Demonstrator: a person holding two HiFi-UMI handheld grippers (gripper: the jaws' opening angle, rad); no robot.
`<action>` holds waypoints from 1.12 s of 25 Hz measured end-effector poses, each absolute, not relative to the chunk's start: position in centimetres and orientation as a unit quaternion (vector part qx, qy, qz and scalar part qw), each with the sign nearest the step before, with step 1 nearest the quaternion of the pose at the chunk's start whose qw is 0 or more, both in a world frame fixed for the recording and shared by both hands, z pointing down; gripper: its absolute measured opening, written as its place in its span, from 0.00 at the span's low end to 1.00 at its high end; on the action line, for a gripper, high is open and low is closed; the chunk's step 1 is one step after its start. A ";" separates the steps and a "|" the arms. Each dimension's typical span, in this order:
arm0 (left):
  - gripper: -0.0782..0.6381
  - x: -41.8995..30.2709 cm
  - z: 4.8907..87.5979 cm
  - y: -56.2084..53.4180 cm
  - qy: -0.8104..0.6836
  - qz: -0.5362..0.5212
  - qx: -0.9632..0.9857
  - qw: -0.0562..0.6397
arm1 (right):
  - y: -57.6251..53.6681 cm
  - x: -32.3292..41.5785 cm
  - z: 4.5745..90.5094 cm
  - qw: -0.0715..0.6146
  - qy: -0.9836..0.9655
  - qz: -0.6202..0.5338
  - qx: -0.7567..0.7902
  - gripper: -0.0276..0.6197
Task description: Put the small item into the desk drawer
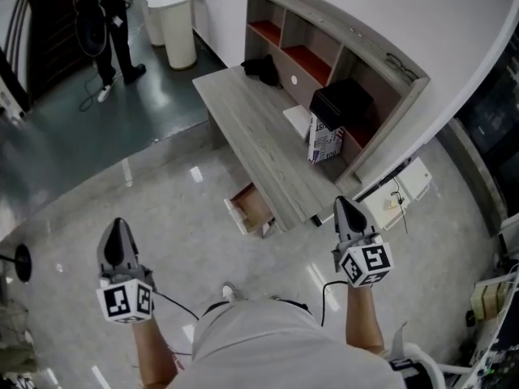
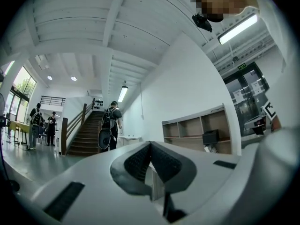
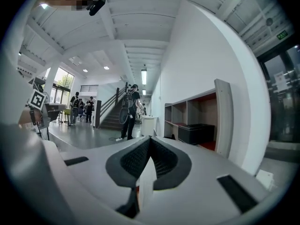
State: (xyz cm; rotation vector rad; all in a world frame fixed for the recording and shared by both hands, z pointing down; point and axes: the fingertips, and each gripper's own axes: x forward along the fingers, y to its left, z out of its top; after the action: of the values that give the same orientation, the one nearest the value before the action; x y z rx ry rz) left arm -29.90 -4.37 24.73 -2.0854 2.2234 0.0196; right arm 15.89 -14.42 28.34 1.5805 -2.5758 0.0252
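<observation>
Task is barely getting going, judging by how things are lying. The person is standing back from the worktop [image 1: 251,128], holding the L gripper [image 1: 119,227] and R gripper [image 1: 347,213] out in front. Both are hanging short of the worktop, the L one well apart from it, the R one nearer its close end, and neither is touching anything. L fingers [image 2: 136,163] are pressing together w/ nothing between them. R fingers [image 3: 164,161] are doing the same, also empty. So no item is being carried yet. The drawer [image 1: 253,207] is hanging open below the worktop's front edge, toward the close end. Its inside is looking bare as far as the head view shows, so the opening part seems done. Which thing counts as the small item isn't certain. Best guess is the small patterned box [image 1: 325,141], standing on the worktop toward its back, just in front of the shelves [image 1: 324,47]. A black lump [image 1: 261,68] is also lying at the worktop's far end. Left to do, prob.: step up to the worktop, spread one gripper's fingers, clamp the item, bring it down into the drawer, let go, maybe push the drawer shut.
</observation>
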 end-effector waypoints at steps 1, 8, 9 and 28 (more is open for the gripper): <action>0.13 -30.1 24.8 -4.1 0.731 0.008 -0.681 0.049 | -14.3 16.2 28.4 0.062 -0.847 0.010 0.527 0.08; 0.13 -32.0 24.8 -1.9 0.750 0.017 -0.658 0.056 | -14.4 14.7 28.5 0.049 -0.839 0.033 0.541 0.08; 0.13 -32.1 25.0 -1.9 0.750 0.017 -0.659 0.057 | -14.5 13.9 28.5 0.046 -0.841 0.032 0.539 0.08; 0.13 -35.0 24.3 -3.4 0.718 0.037 -0.691 0.072 | -14.4 5.5 28.2 0.027 -0.860 0.020 0.510 0.08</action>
State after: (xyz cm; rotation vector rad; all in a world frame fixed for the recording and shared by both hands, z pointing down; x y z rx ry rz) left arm -35.02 -3.37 24.31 -2.0772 2.1594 0.1099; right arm 5.52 -14.36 28.21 1.5745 -2.6563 0.0619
